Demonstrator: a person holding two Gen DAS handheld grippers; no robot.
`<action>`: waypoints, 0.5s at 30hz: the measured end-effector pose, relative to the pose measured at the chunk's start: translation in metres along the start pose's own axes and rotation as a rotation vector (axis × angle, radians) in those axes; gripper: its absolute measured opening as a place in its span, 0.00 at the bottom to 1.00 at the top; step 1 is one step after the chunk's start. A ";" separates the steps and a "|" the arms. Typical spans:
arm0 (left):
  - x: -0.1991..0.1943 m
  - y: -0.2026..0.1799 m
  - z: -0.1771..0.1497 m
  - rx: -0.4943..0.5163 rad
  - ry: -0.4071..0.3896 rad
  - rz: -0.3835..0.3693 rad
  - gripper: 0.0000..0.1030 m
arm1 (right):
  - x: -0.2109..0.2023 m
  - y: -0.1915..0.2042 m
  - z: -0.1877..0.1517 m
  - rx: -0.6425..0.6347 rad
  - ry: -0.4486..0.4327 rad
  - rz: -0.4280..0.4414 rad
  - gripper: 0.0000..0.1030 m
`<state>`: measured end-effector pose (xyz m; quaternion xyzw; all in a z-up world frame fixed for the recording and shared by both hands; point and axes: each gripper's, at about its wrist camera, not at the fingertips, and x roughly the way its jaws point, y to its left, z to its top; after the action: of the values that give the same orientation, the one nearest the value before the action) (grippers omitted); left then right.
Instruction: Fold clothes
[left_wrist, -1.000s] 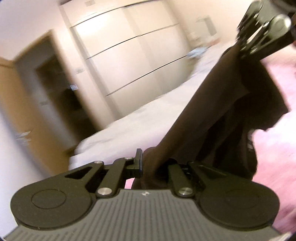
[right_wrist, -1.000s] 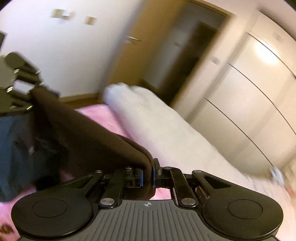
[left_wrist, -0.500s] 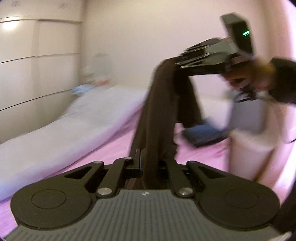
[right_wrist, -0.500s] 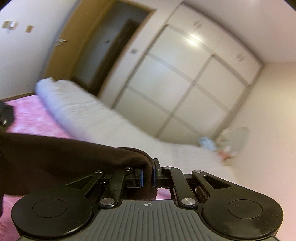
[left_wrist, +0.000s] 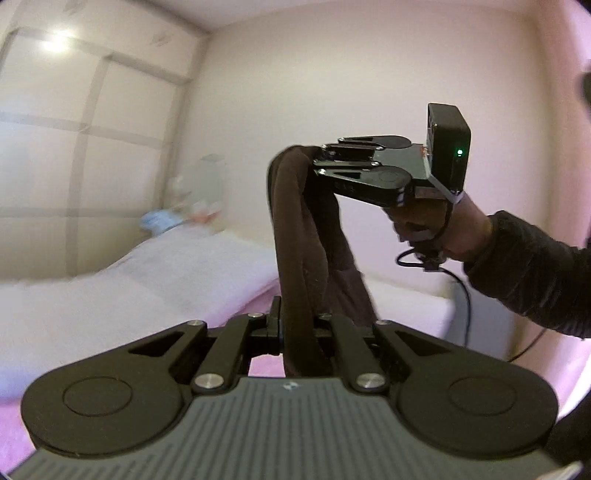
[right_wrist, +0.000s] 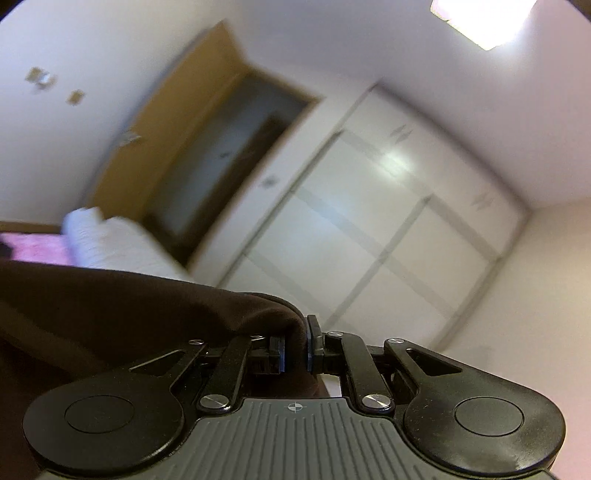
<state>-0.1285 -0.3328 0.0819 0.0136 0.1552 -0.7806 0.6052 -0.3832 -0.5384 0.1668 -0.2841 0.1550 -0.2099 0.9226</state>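
Gripping brown garment (left_wrist: 295, 236): left hand-held gripper (left_wrist: 295, 325) and right hand-held gripper (left_wrist: 319, 158) both clenched on it, above bed (left_wrist: 110, 295)

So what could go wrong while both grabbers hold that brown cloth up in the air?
The brown garment hangs bunched and twisted between the left gripper and the right gripper, so it may fold crooked. Each grips only a small pinch of fabric, which might slip out. The cable dangling under the right hand could snag the cloth.
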 end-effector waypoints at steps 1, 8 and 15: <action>0.010 0.021 -0.010 -0.055 0.036 0.056 0.05 | 0.033 0.013 -0.008 -0.004 0.030 0.050 0.09; 0.064 0.149 -0.124 -0.200 0.396 0.458 0.25 | 0.204 0.114 -0.100 0.058 0.353 0.332 0.55; 0.102 0.188 -0.216 -0.282 0.566 0.450 0.33 | 0.232 0.140 -0.211 0.402 0.745 0.347 0.58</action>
<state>-0.0130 -0.4144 -0.1872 0.1790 0.4150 -0.5648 0.6905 -0.2262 -0.6407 -0.1214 0.0257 0.4775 -0.1659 0.8624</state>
